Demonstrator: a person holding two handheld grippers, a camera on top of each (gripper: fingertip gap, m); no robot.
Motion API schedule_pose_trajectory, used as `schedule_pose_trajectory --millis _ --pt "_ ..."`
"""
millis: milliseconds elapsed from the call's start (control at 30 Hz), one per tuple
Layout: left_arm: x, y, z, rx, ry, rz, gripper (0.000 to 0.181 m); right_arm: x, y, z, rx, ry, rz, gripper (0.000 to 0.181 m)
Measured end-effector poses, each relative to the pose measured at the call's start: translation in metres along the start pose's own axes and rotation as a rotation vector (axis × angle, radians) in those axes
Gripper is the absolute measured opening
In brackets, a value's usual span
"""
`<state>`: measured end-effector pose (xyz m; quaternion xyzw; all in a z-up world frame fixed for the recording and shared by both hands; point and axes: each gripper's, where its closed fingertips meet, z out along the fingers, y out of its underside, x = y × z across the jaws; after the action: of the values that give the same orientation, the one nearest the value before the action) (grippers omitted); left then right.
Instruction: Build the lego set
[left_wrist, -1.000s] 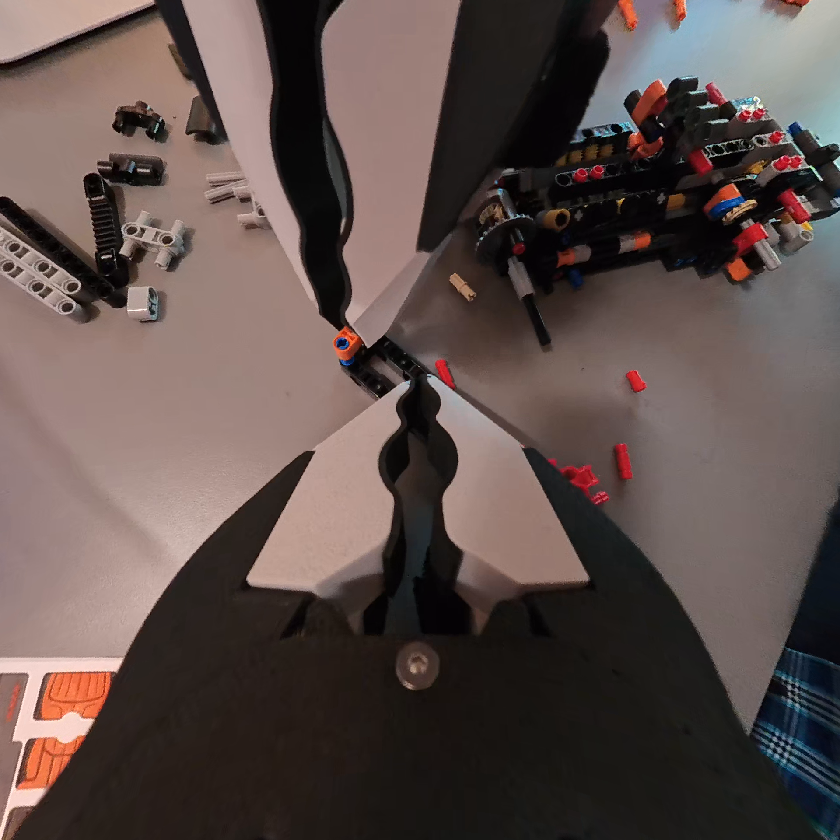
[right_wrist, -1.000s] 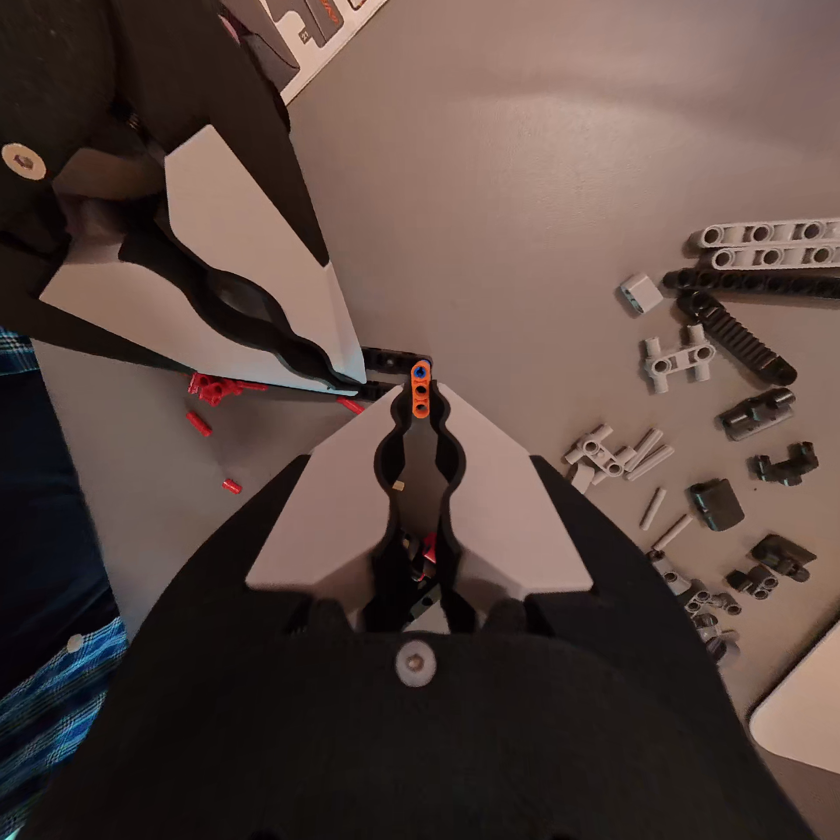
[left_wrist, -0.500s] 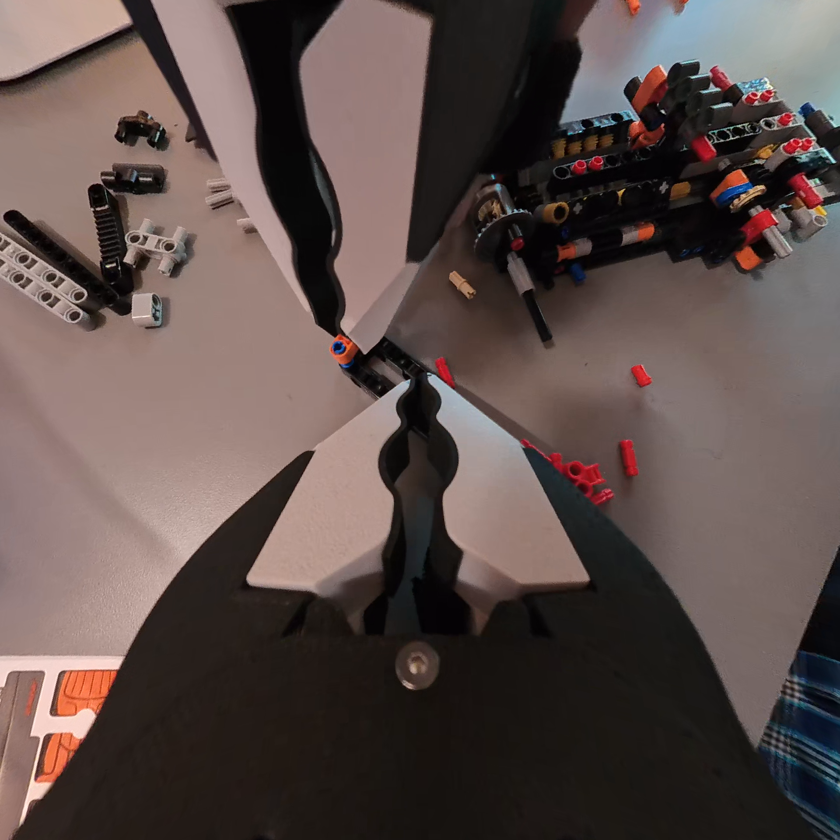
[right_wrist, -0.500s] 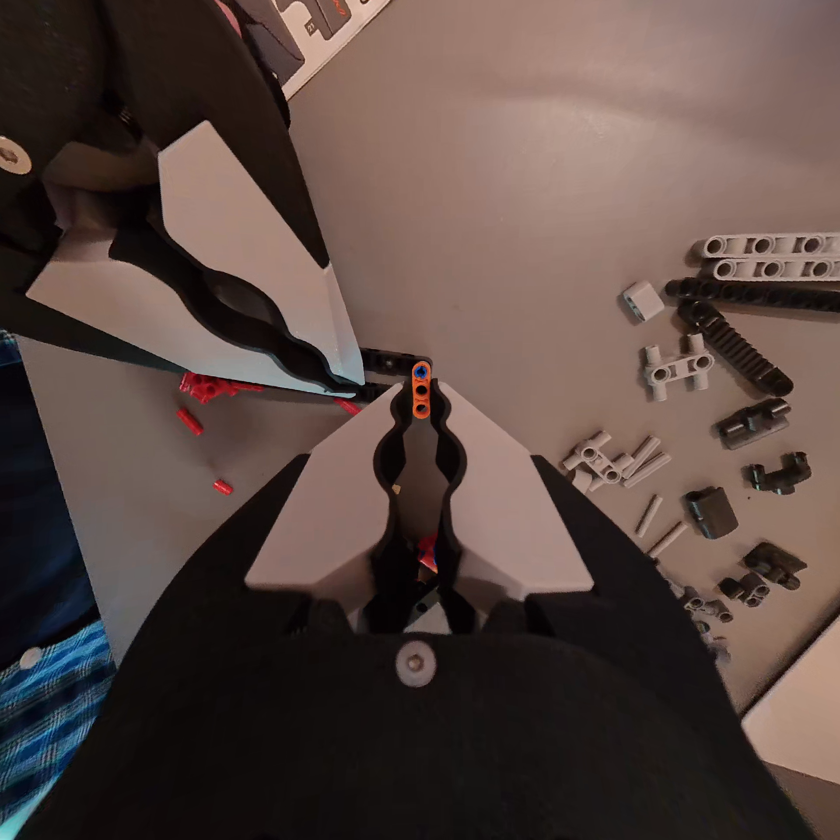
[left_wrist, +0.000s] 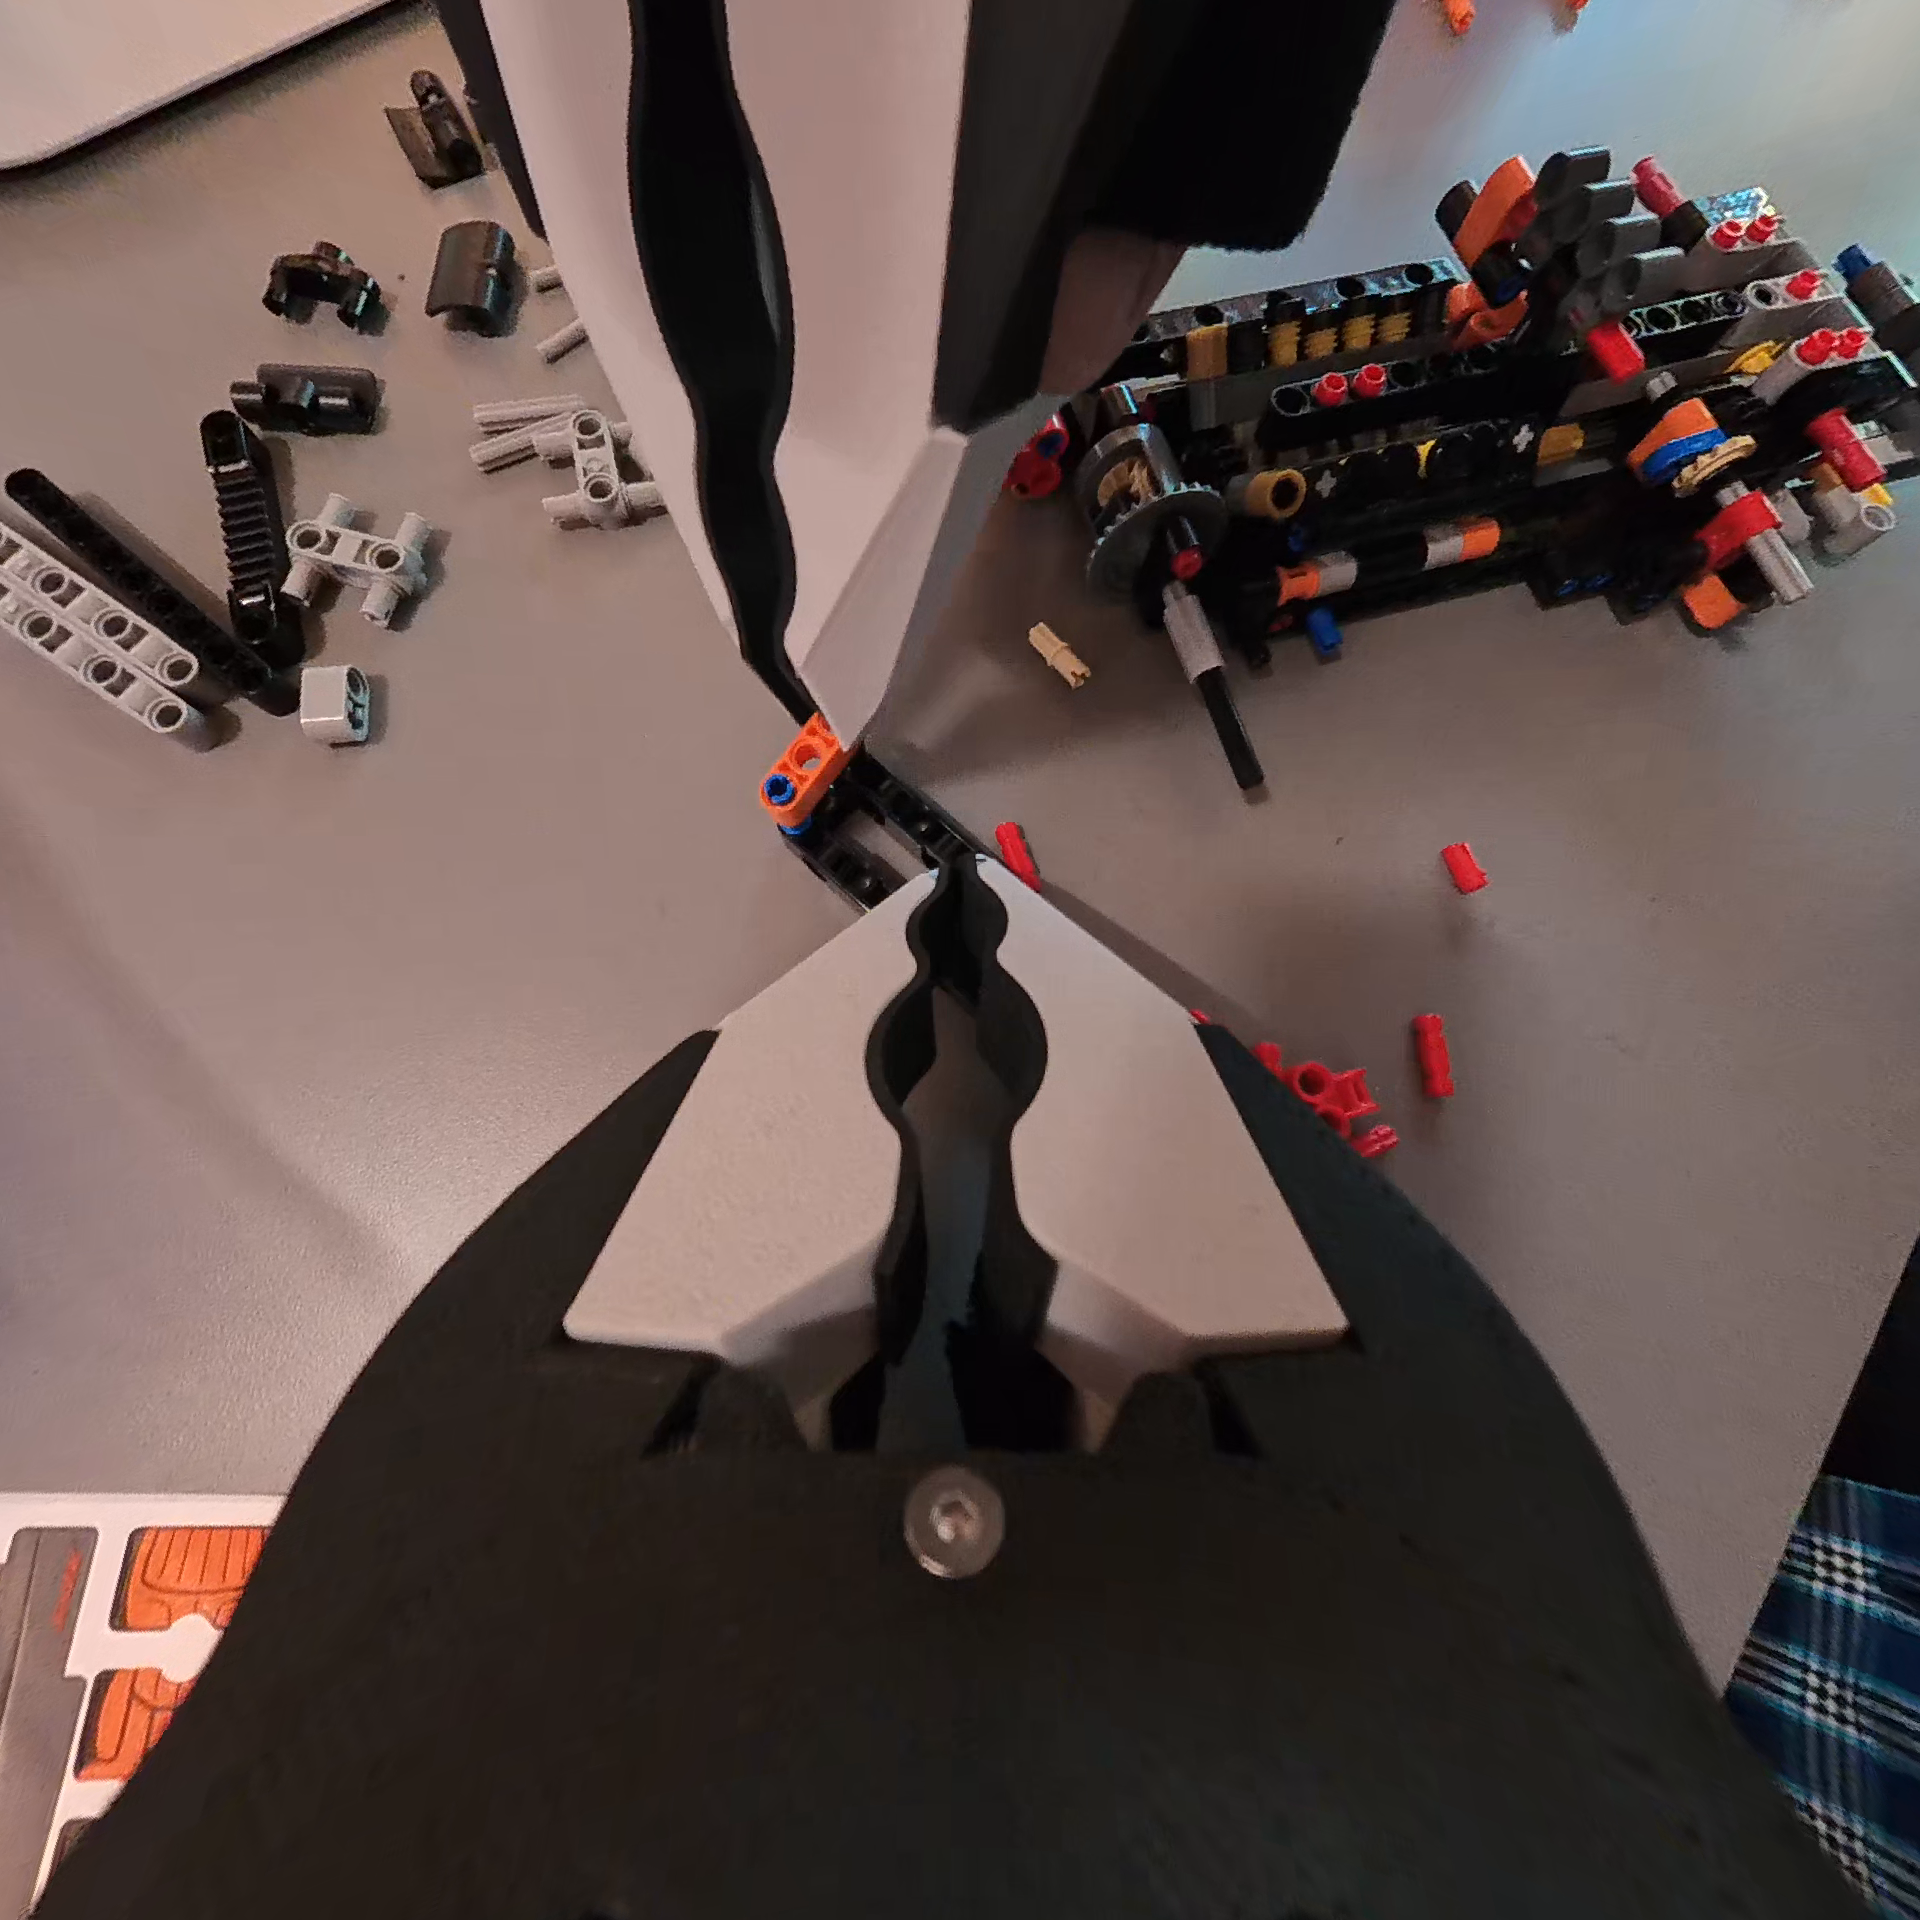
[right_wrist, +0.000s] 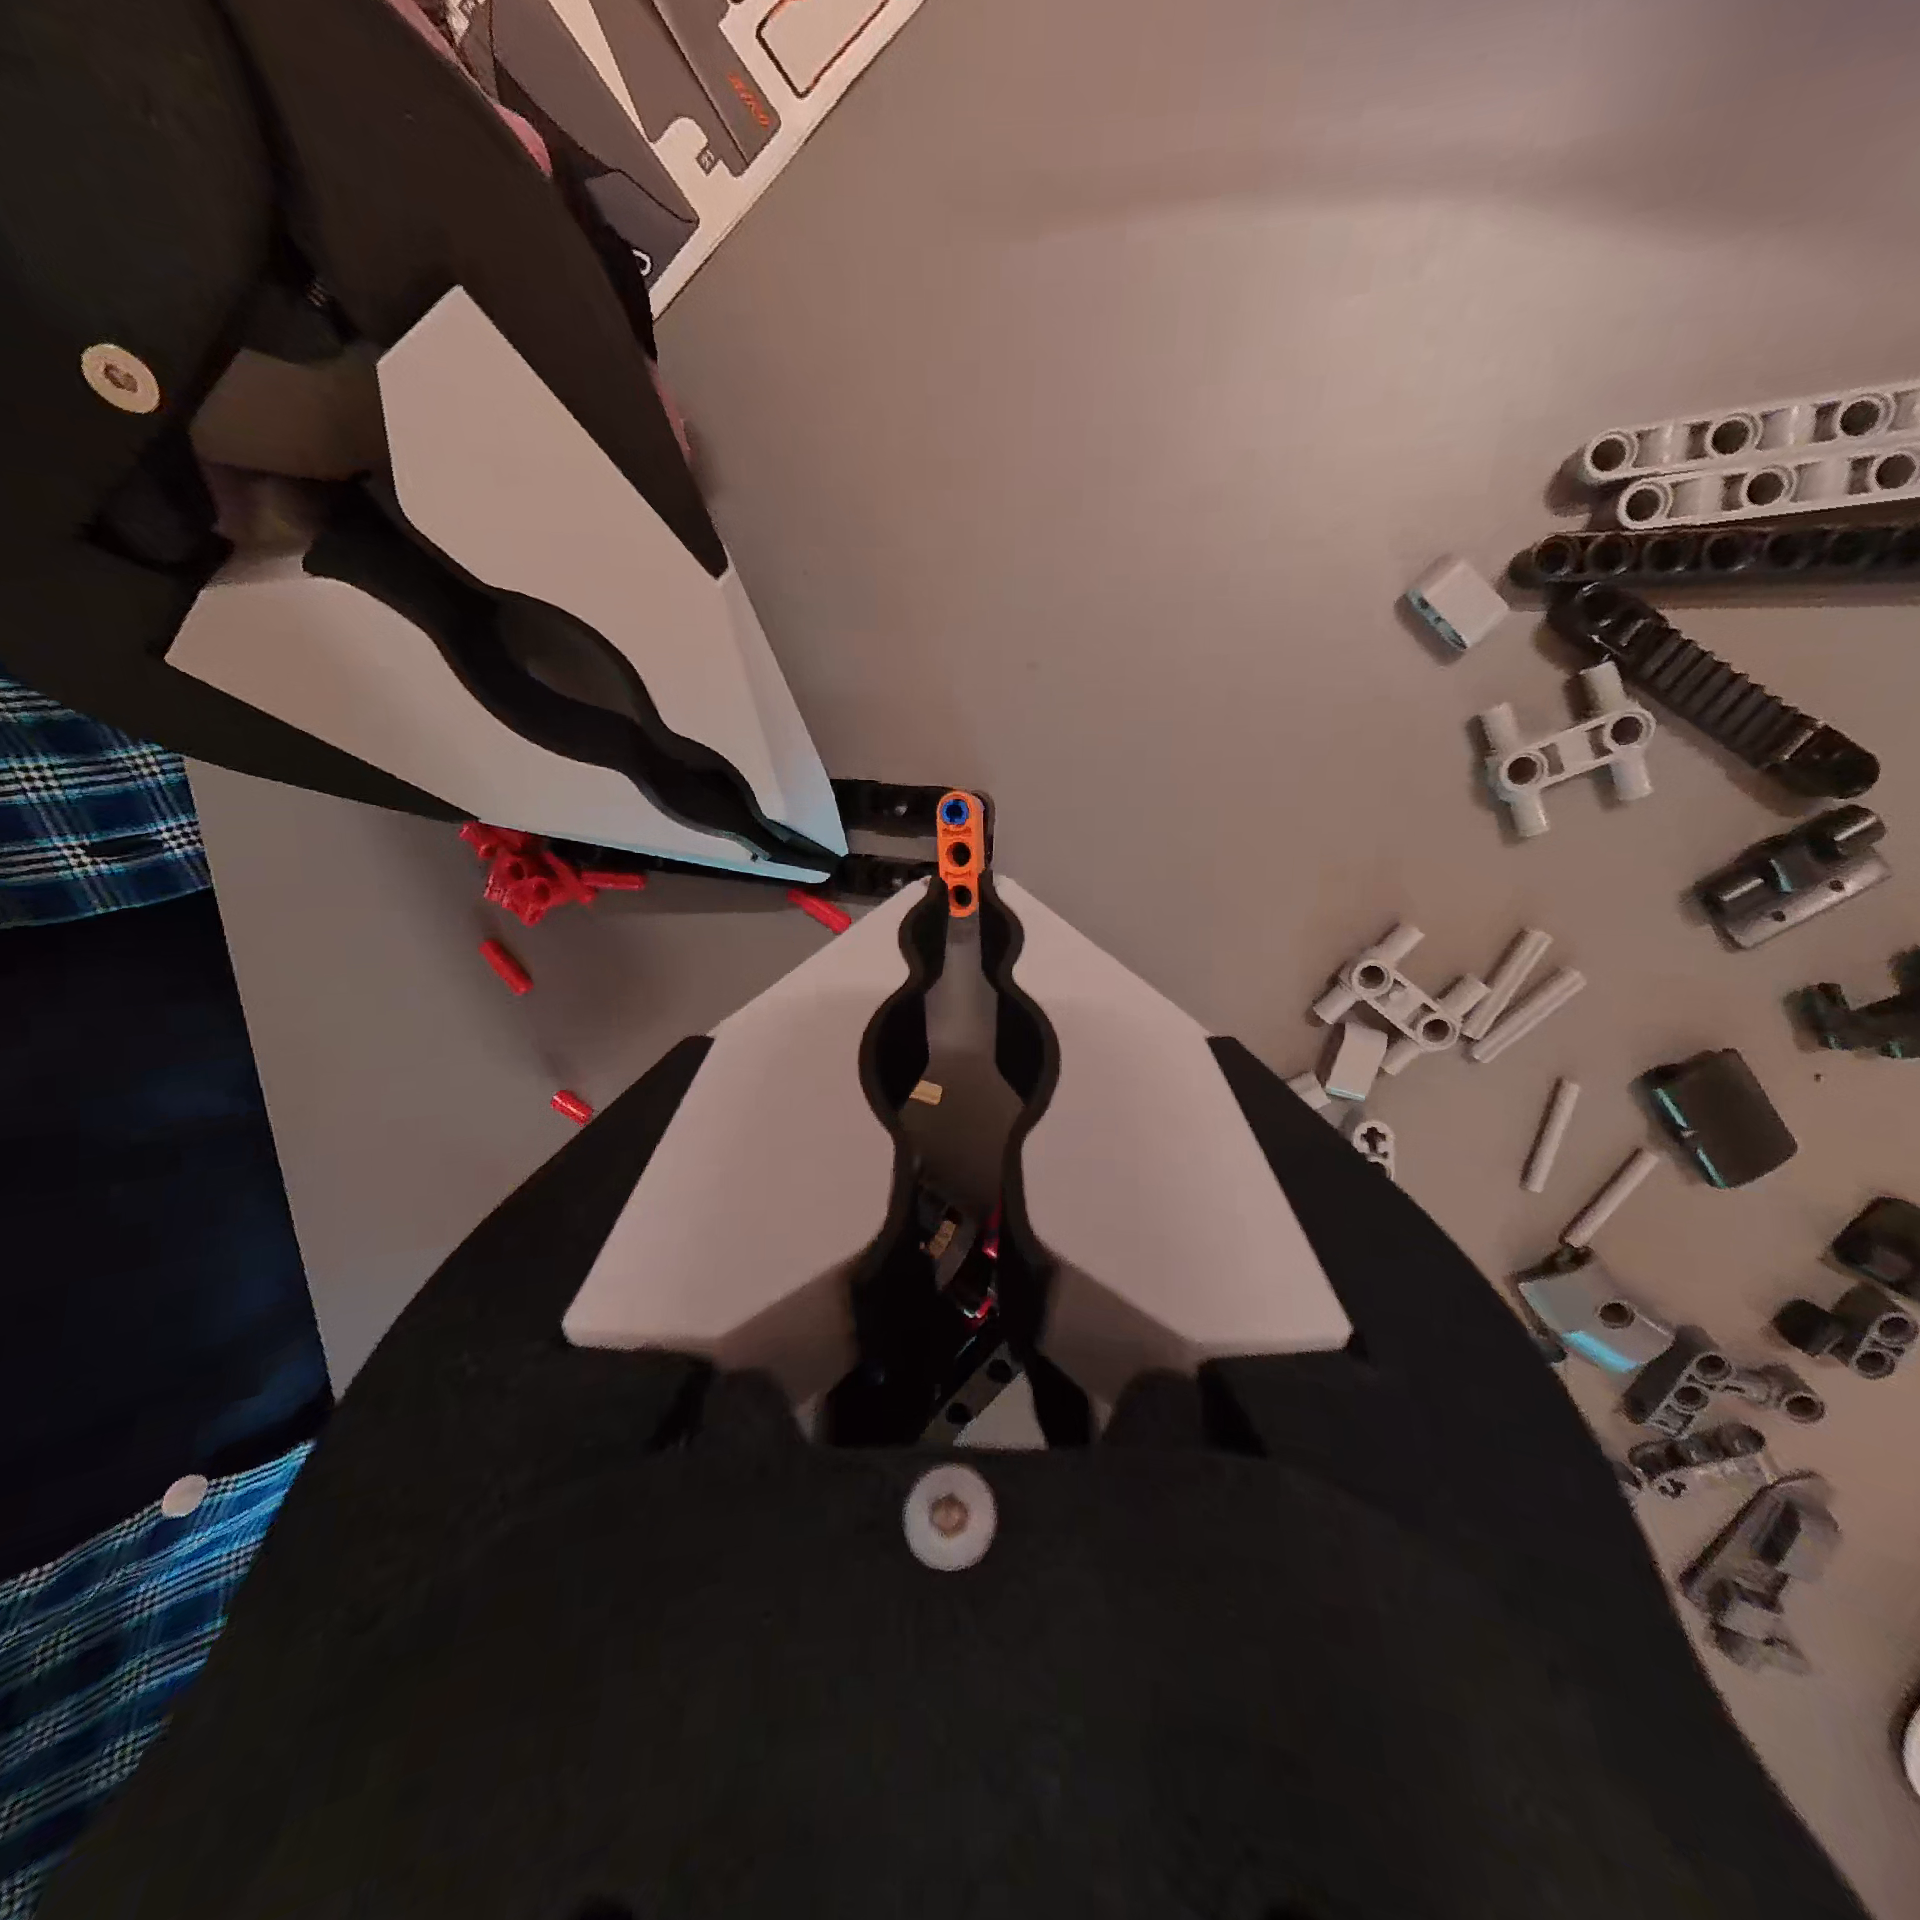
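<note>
My left gripper (left_wrist: 956, 878) is shut on a black beam assembly (left_wrist: 883, 826) held just above the grey table. My right gripper (right_wrist: 961, 894) is shut on the near end of a small orange three-hole beam (right_wrist: 958, 854). A blue pin (right_wrist: 956, 810) sits in the beam's far hole, against the end of the black beams (right_wrist: 894, 800). In the left wrist view the right gripper (left_wrist: 805, 717) comes down from the top with the orange beam (left_wrist: 802, 767) at its tip. In the right wrist view the left gripper (right_wrist: 821, 857) reaches in from the upper left.
A large part-built model (left_wrist: 1507, 468) lies at the right. Loose red pins (left_wrist: 1320, 1091) and a tan pin (left_wrist: 1058, 655) lie near the grippers. Grey and black beams and connectors (left_wrist: 156, 613) lie at the left. A sticker sheet (left_wrist: 104, 1621) is at the lower left. A plaid sleeve (left_wrist: 1849, 1683) is at the lower right. Left and right tips are no more than a few centimetres apart. About 5 centimetres separates my left fingertips from the tan pin (left_wrist: 1058, 655).
Both grippers stay shut on their pieces. The right gripper has tilted a little, so the orange beam now shows its side holes in the left wrist view.
</note>
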<state>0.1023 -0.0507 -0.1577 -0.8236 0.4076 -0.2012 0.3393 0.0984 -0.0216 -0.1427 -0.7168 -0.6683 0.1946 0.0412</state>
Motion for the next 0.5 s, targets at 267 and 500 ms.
schedule_pose_trajectory --millis 267,500 --pt "0.0001 0.0001 0.0001 0.003 -0.016 0.013 0.000 -0.0021 0.0025 0.0009 0.015 -0.040 0.056 0.004" --pt "0.0002 0.0002 0.0003 0.005 -0.020 0.022 0.000 -0.0008 0.0083 0.0079 -0.071 0.048 0.000 0.005"
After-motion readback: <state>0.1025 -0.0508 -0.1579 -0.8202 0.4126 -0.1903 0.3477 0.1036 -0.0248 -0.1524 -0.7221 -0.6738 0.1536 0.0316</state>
